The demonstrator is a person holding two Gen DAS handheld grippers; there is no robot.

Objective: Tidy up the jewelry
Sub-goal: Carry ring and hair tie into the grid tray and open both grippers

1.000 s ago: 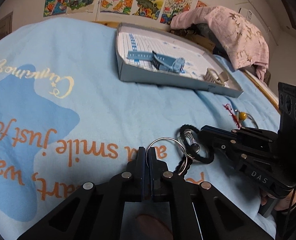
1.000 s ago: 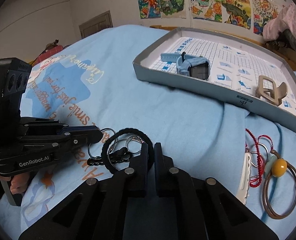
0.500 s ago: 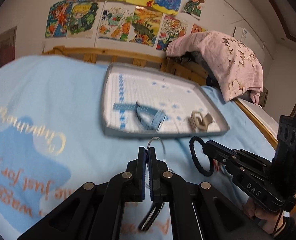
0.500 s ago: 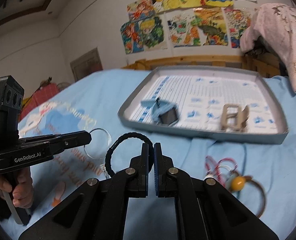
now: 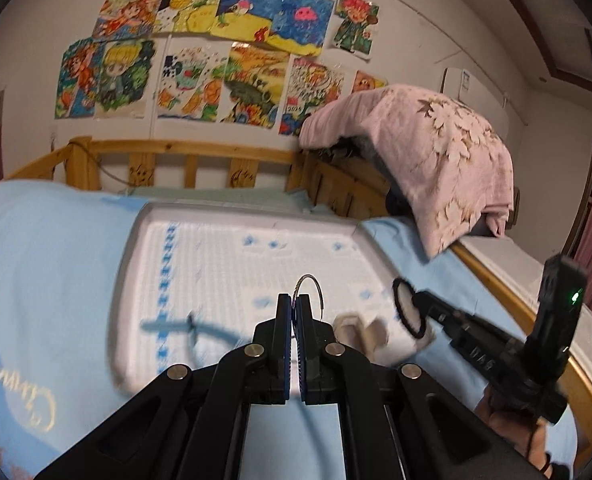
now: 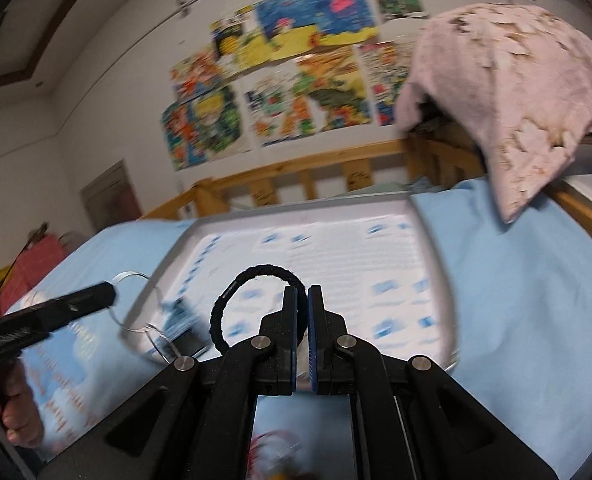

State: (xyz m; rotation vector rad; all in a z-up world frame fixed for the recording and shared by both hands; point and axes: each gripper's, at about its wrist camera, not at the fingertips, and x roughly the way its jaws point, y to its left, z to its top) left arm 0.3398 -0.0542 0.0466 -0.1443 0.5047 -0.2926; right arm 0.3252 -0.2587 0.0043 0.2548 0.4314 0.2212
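With a thin metal ring [image 5: 311, 289] clamped in the left gripper [image 5: 295, 304] and a black hair tie [image 6: 255, 304] in the right gripper [image 6: 303, 296], either could be slipped from the pads and dropped short of the tray [image 5: 251, 216] ahead.

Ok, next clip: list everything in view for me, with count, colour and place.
tray: one, grey rim, white-and-blue lining, on the bed
watch: one, blue, blurred, near the tray's left edge
hair clip: one, beige, in the tray
metal ring: one, silver, in the left gripper
hair tie: one, black, in the right gripper
bedsheet: one, light blue
blanket: one, pink, over the bed rail
drawings: many, colourful, on the wall
left gripper: black, shut
right gripper: black, shut
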